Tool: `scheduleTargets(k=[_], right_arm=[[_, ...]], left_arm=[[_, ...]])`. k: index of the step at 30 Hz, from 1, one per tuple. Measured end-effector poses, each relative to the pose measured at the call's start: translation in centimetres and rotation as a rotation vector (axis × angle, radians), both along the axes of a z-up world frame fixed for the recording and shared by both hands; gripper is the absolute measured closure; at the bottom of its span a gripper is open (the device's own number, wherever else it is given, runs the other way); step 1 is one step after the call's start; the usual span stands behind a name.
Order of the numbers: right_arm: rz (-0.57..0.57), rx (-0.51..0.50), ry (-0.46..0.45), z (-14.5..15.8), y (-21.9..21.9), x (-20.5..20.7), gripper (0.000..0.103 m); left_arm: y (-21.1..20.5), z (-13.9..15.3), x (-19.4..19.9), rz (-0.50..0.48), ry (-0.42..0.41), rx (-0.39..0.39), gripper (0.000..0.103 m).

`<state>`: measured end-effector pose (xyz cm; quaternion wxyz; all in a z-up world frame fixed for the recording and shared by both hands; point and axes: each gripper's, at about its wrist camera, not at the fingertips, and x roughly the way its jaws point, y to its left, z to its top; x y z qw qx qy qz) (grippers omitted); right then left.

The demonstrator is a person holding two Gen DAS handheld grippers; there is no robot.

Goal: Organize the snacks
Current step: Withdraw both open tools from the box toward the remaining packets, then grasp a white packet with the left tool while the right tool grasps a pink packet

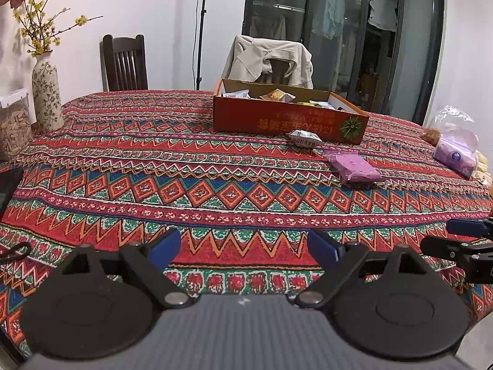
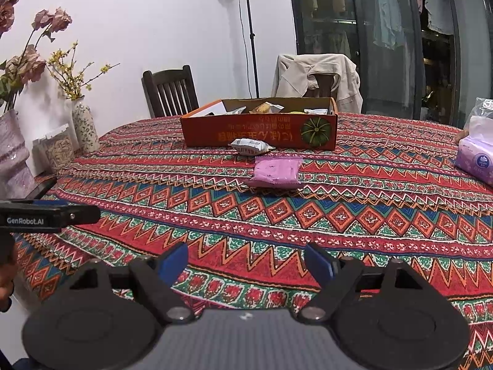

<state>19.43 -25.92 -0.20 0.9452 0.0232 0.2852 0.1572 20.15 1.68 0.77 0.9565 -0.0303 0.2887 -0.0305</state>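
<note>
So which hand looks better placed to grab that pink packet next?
Probably the right. The pink packet lies nearly straight ahead of the right gripper, whose jaws are open and empty. From the left gripper, also open, it sits off to the side.

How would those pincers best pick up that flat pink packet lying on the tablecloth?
Probably across its two long side edges, coming from the near side and angled down. The pink packet lies flat on the tablecloth, apart from the silver packet, one short end facing the open right gripper, so its narrower width should fit between the jaws.
</note>
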Motion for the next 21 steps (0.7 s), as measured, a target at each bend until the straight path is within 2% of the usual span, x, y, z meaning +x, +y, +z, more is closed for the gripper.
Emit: scheduleTargets(k=[12,21], right_arm=[[-0.017,0.006,-0.001,0.1,0.2,1.8,0.021],[-0.006,-0.008,-0.023,0.7,0.8,6.9,0.021]], left_arm=[[0.4,-0.1,2.1,0.0,0.017,-0.022,0.012],[-0.1,0.5,7.2,-0.024,0.001,-0.012,0.012]])
